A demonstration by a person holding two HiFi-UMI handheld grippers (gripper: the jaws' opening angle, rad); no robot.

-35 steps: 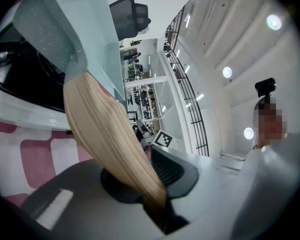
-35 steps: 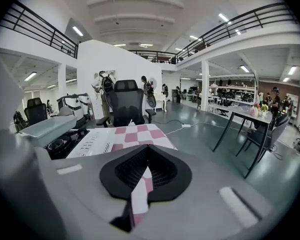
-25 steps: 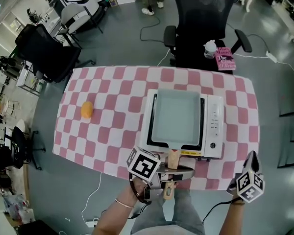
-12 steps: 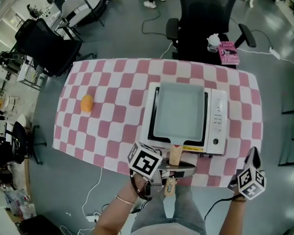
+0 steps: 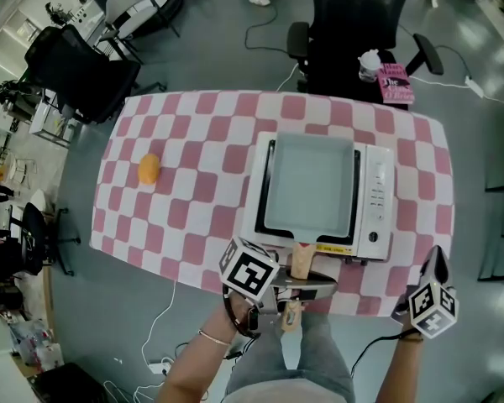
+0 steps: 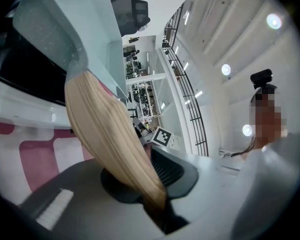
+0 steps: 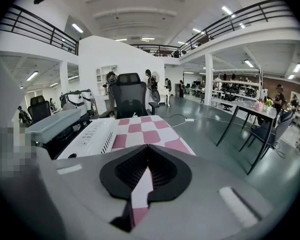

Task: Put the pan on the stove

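The pan sits on the stove with the left claw clenched on its wooden handle, so a crooked release could drag it askew toward the counter edge, while the right claw is clenched on nothing.

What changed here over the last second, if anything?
Nothing visibly moved. The left gripper stays clamped on the wooden handle of the pan, which still sits on the stove. The right gripper stays empty, jaws together.
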